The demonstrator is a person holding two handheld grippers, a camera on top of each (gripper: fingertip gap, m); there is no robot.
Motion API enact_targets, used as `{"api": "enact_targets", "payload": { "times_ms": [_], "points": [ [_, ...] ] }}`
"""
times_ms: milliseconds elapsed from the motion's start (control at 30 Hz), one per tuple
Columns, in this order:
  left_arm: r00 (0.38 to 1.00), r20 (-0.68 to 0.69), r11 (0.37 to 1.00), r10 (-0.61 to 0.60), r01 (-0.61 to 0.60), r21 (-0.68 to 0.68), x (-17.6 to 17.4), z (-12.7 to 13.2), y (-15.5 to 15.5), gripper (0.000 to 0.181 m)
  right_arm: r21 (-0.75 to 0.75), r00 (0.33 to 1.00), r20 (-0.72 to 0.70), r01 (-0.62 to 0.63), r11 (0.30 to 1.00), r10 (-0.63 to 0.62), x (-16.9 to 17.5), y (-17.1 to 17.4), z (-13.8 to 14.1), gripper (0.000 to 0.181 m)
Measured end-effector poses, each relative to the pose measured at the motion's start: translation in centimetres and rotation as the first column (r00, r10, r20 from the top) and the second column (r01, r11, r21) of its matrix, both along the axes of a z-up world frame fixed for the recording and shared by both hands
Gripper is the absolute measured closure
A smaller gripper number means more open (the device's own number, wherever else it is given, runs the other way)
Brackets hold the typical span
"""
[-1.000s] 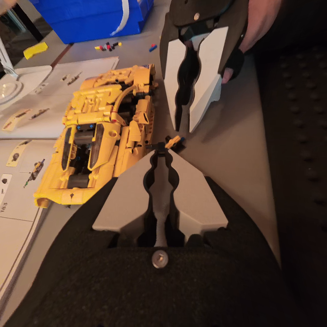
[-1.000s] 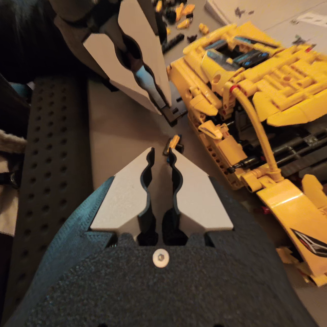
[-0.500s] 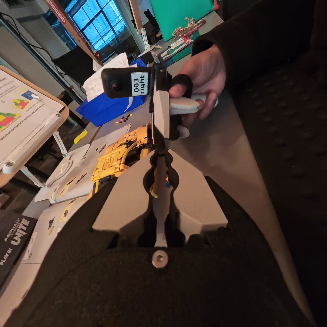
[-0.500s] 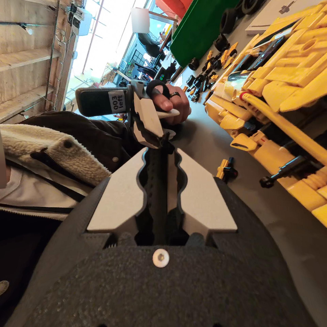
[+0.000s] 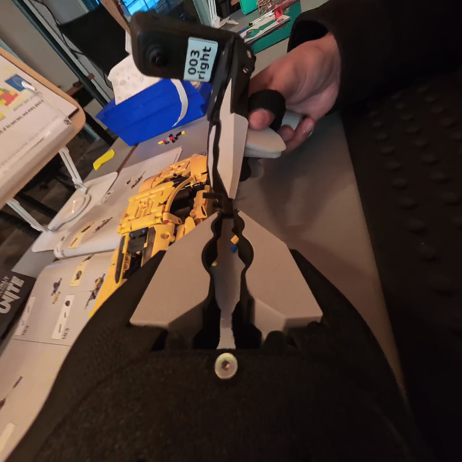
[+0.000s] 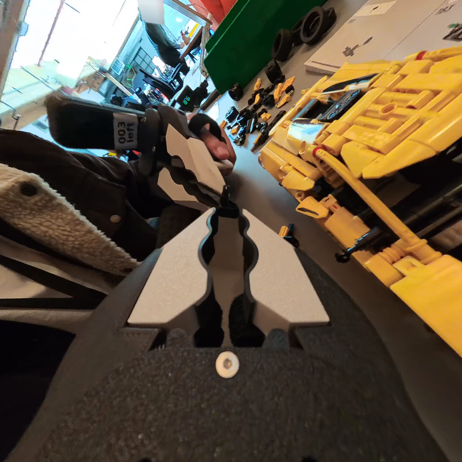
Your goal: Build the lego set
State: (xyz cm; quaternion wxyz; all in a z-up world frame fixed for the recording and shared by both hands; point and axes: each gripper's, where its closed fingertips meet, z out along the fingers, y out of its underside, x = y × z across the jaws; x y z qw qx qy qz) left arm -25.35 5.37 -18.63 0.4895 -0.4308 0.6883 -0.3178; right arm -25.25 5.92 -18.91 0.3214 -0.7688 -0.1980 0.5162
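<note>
A: What differs from a second ago?

B: Then both grippers pointed down at the worktop (image 5: 312, 225) beside the yellow lego car (image 5: 155, 215). Now they are raised and meet tip to tip.

A: Their state?

B: The left gripper (image 5: 226, 215) and the right gripper (image 6: 226, 212) each clench one end of a small black piece (image 6: 226, 206) held between them.

A: And relative to the car?

B: The piece hangs just beside the car's near flank. A small yellow-and-black part (image 6: 288, 233) lies on the worktop near that flank, beside the right gripper, untouched.
</note>
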Motion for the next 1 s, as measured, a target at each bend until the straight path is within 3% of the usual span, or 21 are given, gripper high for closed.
{"api": "enact_targets", "payload": {
  "times_ms": [167, 1000],
  "points": [
    [1.000, -0.020, 0.997, 0.005, -0.007, -0.078, 0.0, -0.3, 0.3, 0.173, -0.009, 1.000, -0.004, 0.007, 1.000, -0.007, 0.2, 0.1, -0.1, 0.167],
    [1.000, 0.018, 0.998, -0.023, 0.024, -0.065, -0.1, 0.6, -0.3, 0.174, -0.090, 0.985, -0.163, -0.075, 0.993, 0.060, -0.6, -0.8, 0.9, 0.167]
  ]
}}
